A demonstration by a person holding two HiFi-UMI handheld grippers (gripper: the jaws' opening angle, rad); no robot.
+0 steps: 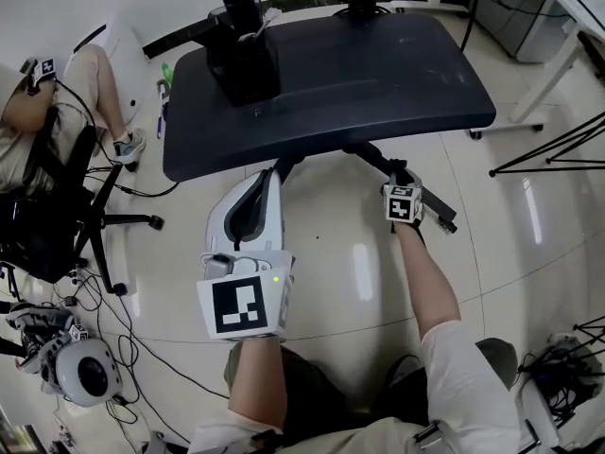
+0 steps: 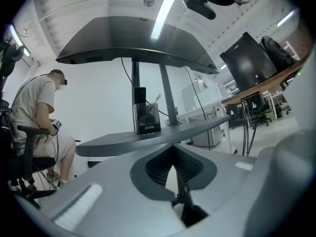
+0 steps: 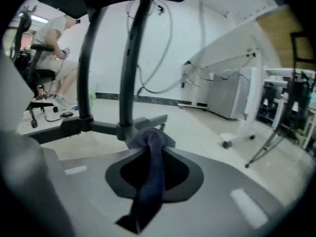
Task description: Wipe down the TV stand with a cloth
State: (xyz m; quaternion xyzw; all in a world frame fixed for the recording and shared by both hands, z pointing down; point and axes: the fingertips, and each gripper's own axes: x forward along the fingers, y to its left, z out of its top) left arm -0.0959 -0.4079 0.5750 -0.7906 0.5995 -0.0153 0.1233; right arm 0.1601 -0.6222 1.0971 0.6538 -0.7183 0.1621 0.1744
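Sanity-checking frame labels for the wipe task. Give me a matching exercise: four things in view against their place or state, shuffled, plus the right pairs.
Things
1. left hand-held gripper
2. right hand-held gripper
3. black box
4. seated person

Place or state
a. on the TV stand's dark shelf
b. shut on the dark blue cloth
c. on an office chair, off to the left
d. jaws together, nothing between them

Pairs: 1-d, 2-b, 3-a, 4-c
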